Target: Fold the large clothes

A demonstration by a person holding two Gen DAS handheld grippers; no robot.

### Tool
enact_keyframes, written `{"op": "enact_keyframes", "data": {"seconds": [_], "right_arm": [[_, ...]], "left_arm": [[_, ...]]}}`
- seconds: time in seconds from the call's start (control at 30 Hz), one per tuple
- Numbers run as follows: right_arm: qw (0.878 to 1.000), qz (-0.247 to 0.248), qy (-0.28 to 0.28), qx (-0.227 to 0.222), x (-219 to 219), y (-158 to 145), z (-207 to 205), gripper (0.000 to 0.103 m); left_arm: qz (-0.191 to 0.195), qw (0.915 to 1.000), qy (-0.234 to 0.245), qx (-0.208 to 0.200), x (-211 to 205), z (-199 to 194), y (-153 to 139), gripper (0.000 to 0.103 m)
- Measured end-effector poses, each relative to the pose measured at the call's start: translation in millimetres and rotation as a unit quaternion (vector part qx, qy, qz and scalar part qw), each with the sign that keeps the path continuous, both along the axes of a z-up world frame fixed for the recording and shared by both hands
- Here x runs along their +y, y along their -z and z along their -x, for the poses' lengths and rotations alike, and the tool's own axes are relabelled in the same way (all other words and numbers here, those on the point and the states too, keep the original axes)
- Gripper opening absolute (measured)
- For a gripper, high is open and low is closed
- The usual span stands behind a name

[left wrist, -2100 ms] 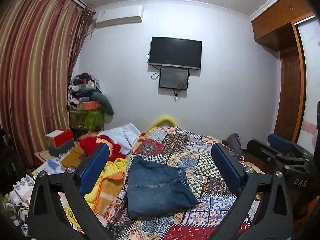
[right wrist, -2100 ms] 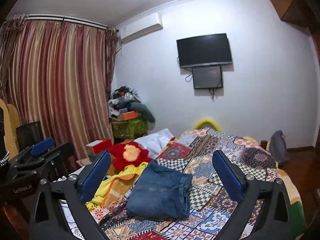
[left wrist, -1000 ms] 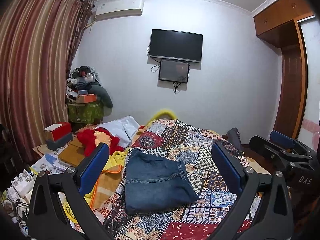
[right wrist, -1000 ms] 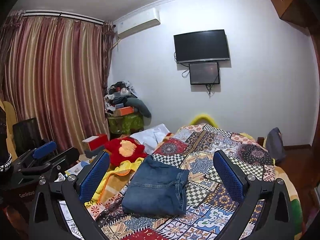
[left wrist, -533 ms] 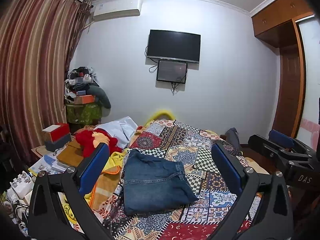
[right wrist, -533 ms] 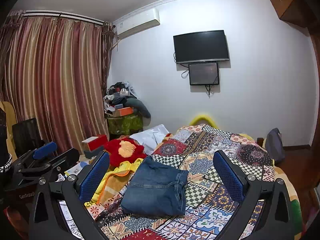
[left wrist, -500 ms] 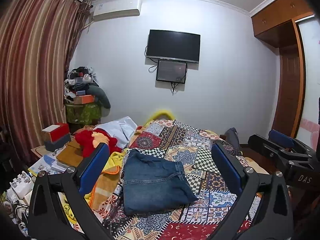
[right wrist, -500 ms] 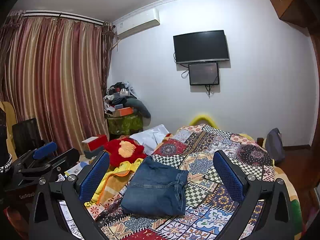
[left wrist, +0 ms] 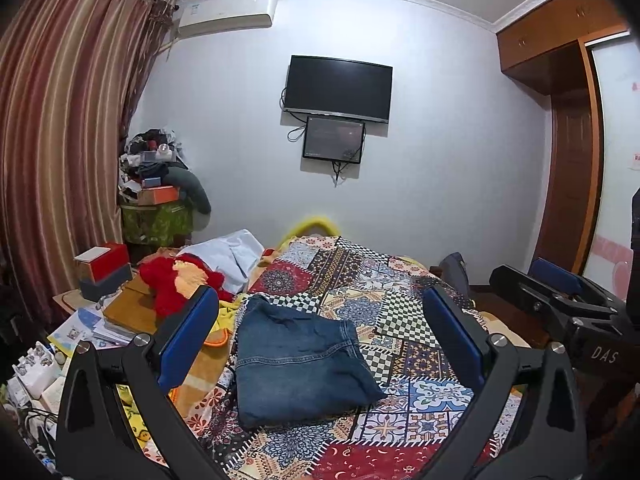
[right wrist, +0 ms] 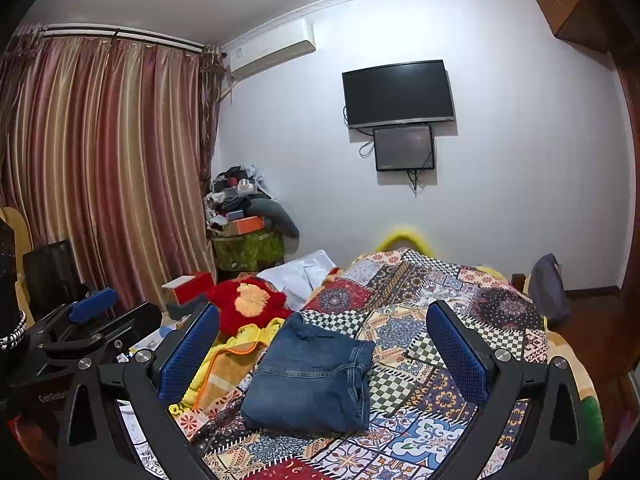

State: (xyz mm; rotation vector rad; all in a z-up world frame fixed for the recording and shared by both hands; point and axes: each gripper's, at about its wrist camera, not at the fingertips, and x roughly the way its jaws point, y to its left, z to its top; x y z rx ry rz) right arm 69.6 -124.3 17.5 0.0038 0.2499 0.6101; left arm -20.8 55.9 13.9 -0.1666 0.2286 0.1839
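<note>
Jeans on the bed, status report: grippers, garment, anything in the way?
Left gripper and right gripper open, empty, above the bed. Jeans folded, flat on patchwork quilt. Yellow-orange blanket touches their left edge; nothing on top.

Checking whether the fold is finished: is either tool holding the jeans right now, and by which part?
Nothing is held. The left tool and right tool are both open and empty, back from the folded jeans lying on the patchwork bedspread.

At the right edge of your left wrist view, the right gripper [left wrist: 600,354] body reads "DAS". Other lettering is too blurred to read.
</note>
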Motion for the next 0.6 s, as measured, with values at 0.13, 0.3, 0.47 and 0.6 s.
{"op": "enact_keyframes", "data": {"seconds": [0.13, 0.3, 0.47, 0.6], "right_arm": [[1.0, 0.0, 0.0, 0.0, -0.5, -0.1, -0.3, 0.103], [1.0, -0.001, 0.003, 0.002, 0.0, -0.1, -0.5, 0.103], [1.0, -0.002, 0.005, 0.003, 1.4, -0.7, -0.8, 0.103], [1.0, -0.001, 0.006, 0.004, 2.5, -0.3, 0.4, 0.103]], "left_arm": [[0.002, 1.0, 0.003, 0.0, 2.2, 0.5, 0.1, 0.103], [0.001, 1.0, 0.006, 0.002, 3.0, -1.0, 0.3, 0.103], [0.003, 0.9999, 0.009, 0.003, 3.7, -1.6, 1.0, 0.103], [0.004, 0.9999, 0.012, 0.005, 4.7, -3.1, 1.8, 0.103]]}}
